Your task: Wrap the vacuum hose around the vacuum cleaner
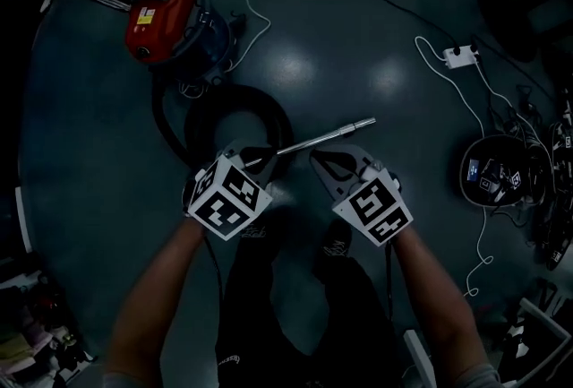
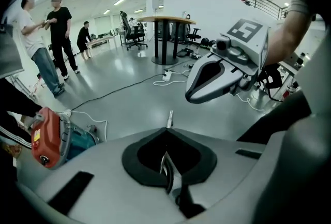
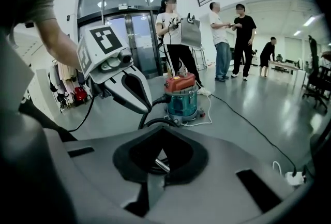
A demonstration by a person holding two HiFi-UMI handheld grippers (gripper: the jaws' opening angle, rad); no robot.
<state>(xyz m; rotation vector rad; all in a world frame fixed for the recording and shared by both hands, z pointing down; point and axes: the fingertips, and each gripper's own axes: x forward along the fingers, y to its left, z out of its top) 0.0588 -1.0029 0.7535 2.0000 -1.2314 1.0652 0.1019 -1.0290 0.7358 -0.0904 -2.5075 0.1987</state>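
The vacuum cleaner (image 1: 163, 8), with a red top and a blue-green drum, stands on the grey floor at the upper left. It also appears in the left gripper view (image 2: 47, 137) and the right gripper view (image 3: 181, 94). Its black hose (image 1: 235, 111) lies coiled on the floor in front of it. A metal wand (image 1: 327, 135) runs from the coil to the right. My left gripper (image 1: 255, 158) and right gripper (image 1: 324, 164) hang side by side above hose and wand. Both are shut with nothing between the jaws (image 2: 166, 135) (image 3: 162, 132). Wand and hose show through the gaps behind the fingertips.
A white power strip (image 1: 461, 56) with cables lies at the right, near a black round device (image 1: 492, 176) and tangled cords. The vacuum's white cord (image 1: 255, 14) trails beside it. Several people (image 3: 227, 42) stand beyond the vacuum. A tall table (image 2: 165, 36) and office chairs stand further off.
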